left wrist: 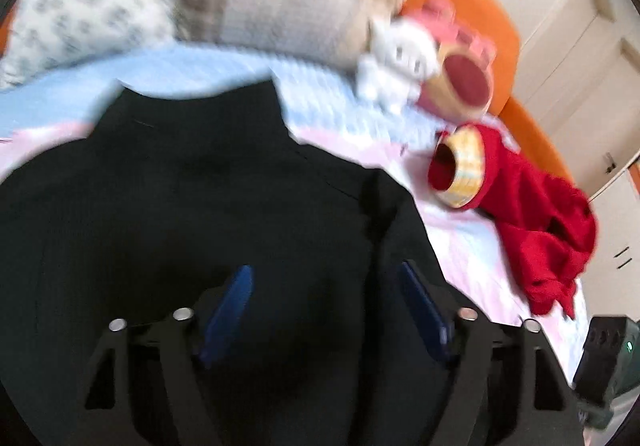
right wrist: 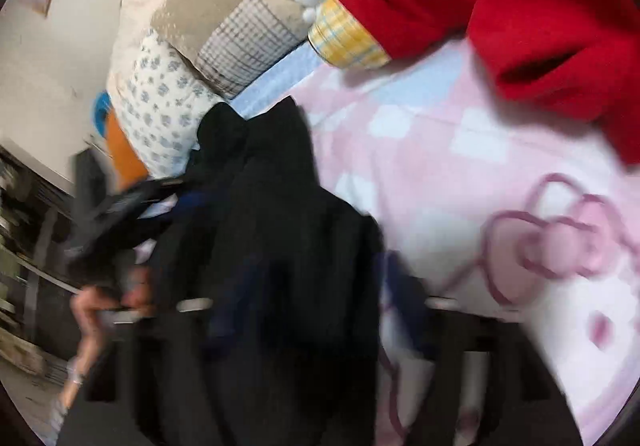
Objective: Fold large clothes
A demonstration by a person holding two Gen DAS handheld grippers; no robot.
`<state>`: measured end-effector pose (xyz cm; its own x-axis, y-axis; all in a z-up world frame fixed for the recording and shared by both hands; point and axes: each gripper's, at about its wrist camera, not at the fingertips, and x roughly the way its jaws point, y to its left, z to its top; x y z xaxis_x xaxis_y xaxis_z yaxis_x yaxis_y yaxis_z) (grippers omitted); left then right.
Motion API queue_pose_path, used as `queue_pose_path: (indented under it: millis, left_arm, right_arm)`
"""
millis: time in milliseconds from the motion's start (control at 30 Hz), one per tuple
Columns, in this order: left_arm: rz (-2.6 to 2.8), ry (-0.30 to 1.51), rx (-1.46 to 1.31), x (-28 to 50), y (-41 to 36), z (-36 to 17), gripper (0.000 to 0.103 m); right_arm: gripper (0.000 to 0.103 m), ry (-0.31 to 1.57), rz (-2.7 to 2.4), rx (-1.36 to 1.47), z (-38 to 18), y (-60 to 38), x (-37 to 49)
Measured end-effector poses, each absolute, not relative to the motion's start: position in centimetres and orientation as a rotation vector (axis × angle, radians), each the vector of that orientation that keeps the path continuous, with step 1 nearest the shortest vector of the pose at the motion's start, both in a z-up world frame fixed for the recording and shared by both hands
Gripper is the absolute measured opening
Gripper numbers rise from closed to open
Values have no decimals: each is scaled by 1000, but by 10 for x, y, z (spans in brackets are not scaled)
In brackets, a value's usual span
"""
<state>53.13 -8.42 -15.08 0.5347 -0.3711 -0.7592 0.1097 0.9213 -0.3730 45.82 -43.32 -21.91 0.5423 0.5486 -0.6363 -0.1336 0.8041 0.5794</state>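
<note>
Setting: a bed covered by a pink and pale blue checked blanket (right wrist: 460, 150) printed with a large bow outline; both views are blurred.
Black garment (left wrist: 192, 182): a large dark piece of clothing lying on the blanket. In the left wrist view it fills the lower left; in the right wrist view it runs as a long dark mass (right wrist: 276, 214) from the middle of the frame to the bottom.
Left gripper (left wrist: 326, 306): jaws spread wide, the two blue fingers (left wrist: 230, 310) well apart, with the black cloth seen between and around them. Whether the fingers touch the cloth cannot be told.
Right gripper (right wrist: 316, 310): heavily blurred; one dark blue finger lies against the black cloth, the other shows over the pink blanket. Cannot tell whether the jaws pinch anything.
Red garment (left wrist: 532, 222): crumpled on the blanket to the right, with yellow checked cuffs (left wrist: 464, 170).
White plush toy (left wrist: 396, 58): beside the red garment, near a patchwork quilt (left wrist: 288, 6).
</note>
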Motion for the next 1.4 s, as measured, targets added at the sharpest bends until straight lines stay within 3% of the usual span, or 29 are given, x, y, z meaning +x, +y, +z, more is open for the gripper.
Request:
queue_pose_path:
  millis: [167,367,633,867,1033,1100,1133,1167,1233,1267,1367,1400]
  left_arm:
    - [-237,950,-295,428,41,-113,91]
    - [35,1031,-401,275,228,-91,92]
    - [323,926,-548,110,406,-57,92]
    - [378,995,-637,75,484,-95,92]
    - [366,1036,-569,102,481,-127,92]
    - [366,1008,-551,108,477,-123,81]
    - [365,1000,-555,110,477,-120,62]
    - [375,998,-560,110,479,-116,41]
    - [364,983,-581,113,482,-106,20]
    - [325,972,-593,118,480,-100,17]
    - [235,912,-561,128,462,-76,14]
    - [186,892,-554,132,451,-66,14]
  right_arm:
    - [81,848,487,280,-179,-396,392]
    - [87,827,634,205,-150,-350,309]
    - [87,875,774,122,-133,-262,260]
    - [87,893,885,94,-123,-175,258]
    - [87,914,964,65,-119,-120,269]
    - [87,921,982,44,-120,-103,282]
    - [86,924,984,34,-121,-93,294]
    - [78,936,989,30,-122,-81,307]
    - [69,975,990,33,-126,-58,340]
    - [52,996,997,41,-129,-46,358]
    - [18,1068,1012,102,-138,-16,409]
    - [15,1081,997,113,-141,-9,423]
